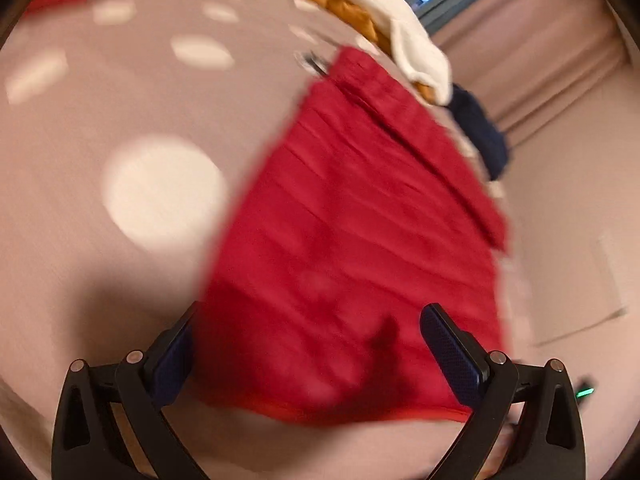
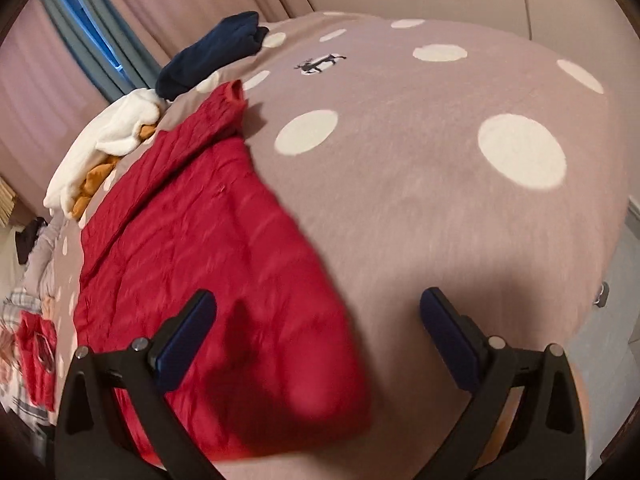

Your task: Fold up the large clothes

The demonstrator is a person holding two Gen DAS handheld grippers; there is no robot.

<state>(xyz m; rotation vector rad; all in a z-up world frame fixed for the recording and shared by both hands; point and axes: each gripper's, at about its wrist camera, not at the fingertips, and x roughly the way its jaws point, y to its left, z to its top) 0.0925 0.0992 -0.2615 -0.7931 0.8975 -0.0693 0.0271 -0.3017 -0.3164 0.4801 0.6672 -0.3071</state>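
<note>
Mauve bedspread (image 2: pixel 420 208) with large cream dots, spread across a bed; pinkish curtains (image 2: pixel 168 4) behind, a strip of blue window (image 2: pixel 86 36) between grey-green drapes.

Red quilted garment (image 2: pixel 208 248) laid flat on the bedspread, left of centre in the right wrist view; stitched channels running across it, one sleeve or collar end (image 2: pixel 230 98) reaching toward the far edge. Same garment (image 1: pixel 352 240) filling the middle of the left wrist view, hem nearest the camera, much motion blur.

Left gripper (image 1: pixel 306 344) wide open, fingers astride the near hem, holding nothing. Right gripper (image 2: pixel 318 320) wide open too, left finger over the red cloth, right finger over bare bedspread; contact with the cloth not clear.

Beyond the garment: white fleecy item (image 2: pixel 108 136) with an orange-brown piece (image 2: pixel 94 184) tucked in it, just beside the garment's far side; navy bundle (image 2: pixel 212 52) near the bed's edge. Small dark reindeer emblem (image 2: pixel 320 63) on the bedspread, well apart from the garment. Second red garment (image 2: pixel 40 356) with an unreadable patch at far left, on checked fabric (image 2: pixel 16 308). No legible writing.
</note>
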